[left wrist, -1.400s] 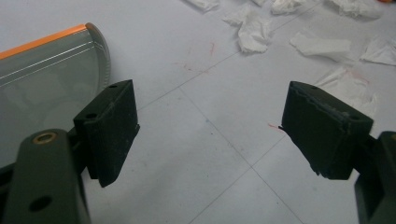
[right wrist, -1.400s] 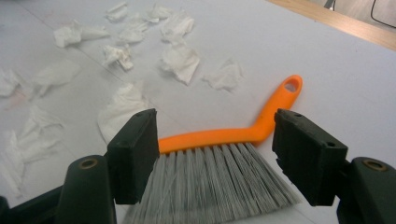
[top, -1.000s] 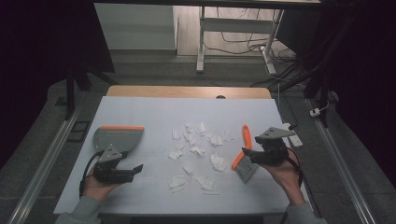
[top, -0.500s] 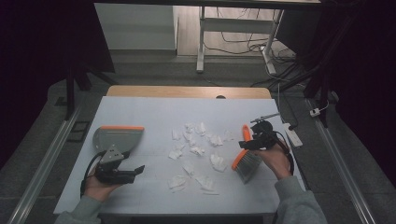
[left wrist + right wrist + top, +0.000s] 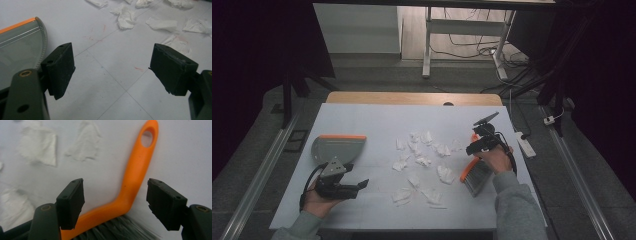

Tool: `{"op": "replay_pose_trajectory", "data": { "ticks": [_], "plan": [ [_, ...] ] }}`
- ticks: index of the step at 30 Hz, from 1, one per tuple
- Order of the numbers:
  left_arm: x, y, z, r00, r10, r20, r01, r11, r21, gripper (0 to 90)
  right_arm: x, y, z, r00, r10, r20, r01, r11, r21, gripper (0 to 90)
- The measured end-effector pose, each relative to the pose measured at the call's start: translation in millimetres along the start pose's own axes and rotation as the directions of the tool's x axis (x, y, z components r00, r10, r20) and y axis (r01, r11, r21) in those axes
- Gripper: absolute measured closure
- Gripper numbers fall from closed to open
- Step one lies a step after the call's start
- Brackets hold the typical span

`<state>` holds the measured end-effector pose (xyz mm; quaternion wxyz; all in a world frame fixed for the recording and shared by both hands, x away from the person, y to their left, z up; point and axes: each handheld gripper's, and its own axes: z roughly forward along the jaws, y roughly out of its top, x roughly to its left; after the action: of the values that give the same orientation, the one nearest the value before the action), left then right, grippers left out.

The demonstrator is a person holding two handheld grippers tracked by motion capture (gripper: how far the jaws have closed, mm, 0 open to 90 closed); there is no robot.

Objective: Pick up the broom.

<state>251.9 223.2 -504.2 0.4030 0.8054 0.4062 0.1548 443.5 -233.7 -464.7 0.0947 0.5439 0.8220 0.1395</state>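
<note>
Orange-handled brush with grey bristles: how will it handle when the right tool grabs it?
The orange-handled brush looks like rigid, smooth plastic, so it may slip. Its bent handle probably swings bristle-end down. The right tool straddles it, open.

Orange-handled hand brush with grey bristles [image 5: 476, 175], lying flat near the right edge of the white table [image 5: 372, 117].

The brush's slim orange plastic handle [image 5: 136, 172] bends partway along and ends in a rounded tip pierced by an oval hanging hole; in the right gripper view it runs up between the two spread black jaws of the right tool [image 5: 115, 202], with no contact to be seen. The grey bristle head fans out toward the table's near edge, the handle pointing toward the far edge. The brush rests just right of the scattered torn white paper scraps [image 5: 422, 160].
</note>
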Motion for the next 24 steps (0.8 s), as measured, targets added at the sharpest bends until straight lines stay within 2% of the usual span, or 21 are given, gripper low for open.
{"op": "replay_pose_trajectory", "data": {
  "ticks": [3, 5, 7, 9, 13, 18, 21, 24],
  "plan": [
    [-0.5, -0.2, 0.0, 1.0000, 0.004, 0.004, -0.004, 1.0000, -0.001, 20.6, -6.7, 1.6, 7.8, 0.9991, 0.028, 0.033, -0.028, 0.999, 0.025, 31.5],
    [-0.3, -0.1, 0.4, 1.0000, 0.005, 0.005, -0.005, 1.0000, 0.000, 20.6, -12.6, 1.7, 12.1, 0.9979, 0.058, 0.029, -0.059, 0.997, 0.039, 32.8],
    [-0.2, -0.1, 0.6, 1.0000, 0.004, 0.005, -0.004, 1.0000, 0.000, 20.6, -15.9, 1.7, 14.6, 0.9969, 0.068, 0.040, -0.070, 0.996, 0.062, 34.6],
    [0.4, -0.2, 0.9, 1.0000, 0.002, 0.005, -0.002, 1.0000, 0.001, 20.6, -17.6, 1.5, 15.5, 0.9957, 0.086, 0.033, -0.088, 0.994, 0.060, 37.6],
    [0.1, -0.8, 0.8, 1.0000, 0.006, 0.003, -0.006, 1.0000, 0.004, 20.7, -16.2, 1.1, 19.1, 0.9951, 0.092, 0.036, -0.095, 0.991, 0.095, 43.1],
    [-0.7, -0.7, 0.8, 0.9999, 0.011, 0.006, -0.011, 0.9999, 0.008, 20.8, -12.5, 1.7, 25.0, 0.9897, 0.142, 0.020, -0.143, 0.979, 0.142, 52.6],
    [-0.9, -1.3, 0.0, 0.9999, 0.009, 0.005, -0.009, 0.9999, 0.005, 20.8, -9.6, 2.0, 25.3, 0.9872, 0.153, 0.045, -0.158, 0.976, 0.147, 59.2],
    [-1.1, -1.9, -0.4, 1.0000, 0.008, 0.004, -0.008, 1.0000, 0.005, 20.8, -7.8, 1.3, 25.5, 0.9812, 0.173, 0.085, -0.184, 0.973, 0.140, 64.4]
  ]
}}
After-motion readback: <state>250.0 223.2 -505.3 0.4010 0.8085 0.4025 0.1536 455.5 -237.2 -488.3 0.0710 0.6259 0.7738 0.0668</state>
